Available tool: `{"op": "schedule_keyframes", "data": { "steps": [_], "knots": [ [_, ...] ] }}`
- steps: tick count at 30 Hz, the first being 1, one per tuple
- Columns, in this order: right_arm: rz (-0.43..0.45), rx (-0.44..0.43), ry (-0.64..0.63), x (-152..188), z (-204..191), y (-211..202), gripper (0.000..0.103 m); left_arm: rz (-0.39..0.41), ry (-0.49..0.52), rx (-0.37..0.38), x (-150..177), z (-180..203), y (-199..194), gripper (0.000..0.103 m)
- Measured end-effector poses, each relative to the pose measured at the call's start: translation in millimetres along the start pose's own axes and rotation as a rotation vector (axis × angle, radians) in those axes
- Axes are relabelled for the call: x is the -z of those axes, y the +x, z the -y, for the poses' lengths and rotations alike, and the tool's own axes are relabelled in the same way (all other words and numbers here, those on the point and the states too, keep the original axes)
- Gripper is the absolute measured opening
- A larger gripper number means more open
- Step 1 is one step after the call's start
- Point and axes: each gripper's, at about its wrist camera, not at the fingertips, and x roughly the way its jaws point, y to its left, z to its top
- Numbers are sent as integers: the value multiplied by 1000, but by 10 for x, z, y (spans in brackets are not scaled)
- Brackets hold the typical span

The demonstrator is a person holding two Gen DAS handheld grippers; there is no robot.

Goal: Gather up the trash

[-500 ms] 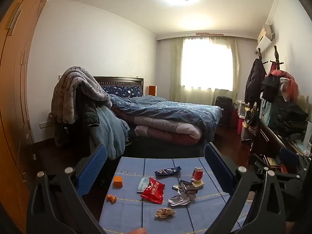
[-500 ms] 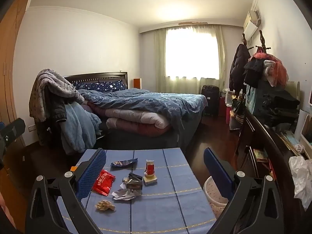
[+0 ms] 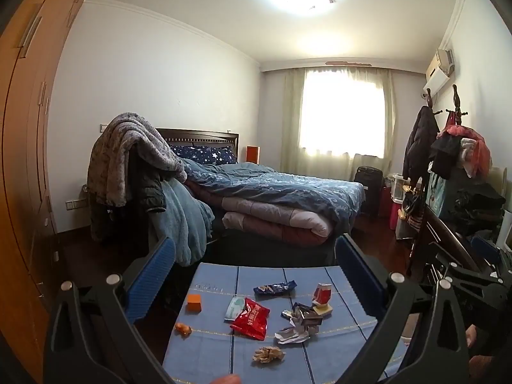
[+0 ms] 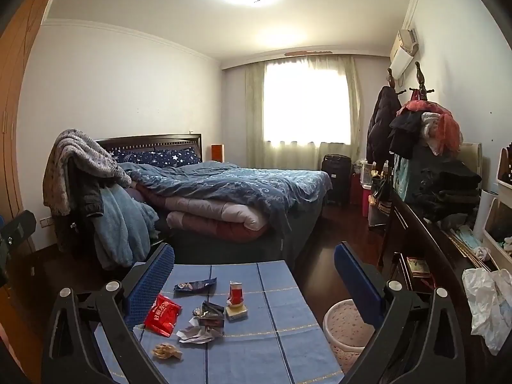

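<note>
While both hover above the table (image 3: 336, 361) | left gripper (image 3: 254, 275) jaws apart, empty | right gripper (image 4: 254, 275) jaws apart, empty | red bag (image 3: 250, 318), wrappers (image 4: 201, 323) lie on cloth | bin (image 4: 345, 329) beside table

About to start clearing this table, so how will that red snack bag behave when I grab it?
The red snack bag lies flat and crinkled, so it is probably empty, light and floppy. Its glossy film may slip between the fingers, and a push would likely slide it across the blue tablecloth.

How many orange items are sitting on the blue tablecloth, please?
2: an orange box near the cloth's left edge and a small orange scrap in front of it. None seems hidden.
</note>
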Motion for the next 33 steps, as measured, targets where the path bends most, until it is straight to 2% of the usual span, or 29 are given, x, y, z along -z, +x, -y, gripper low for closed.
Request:
{"op": "schedule_keyframes", "data": {
  "steps": [33],
  "knots": [
    [-10, -19, -7, 111, 35, -3, 100, -38, -3, -16, 53, -17, 98, 100]
  ]
}}
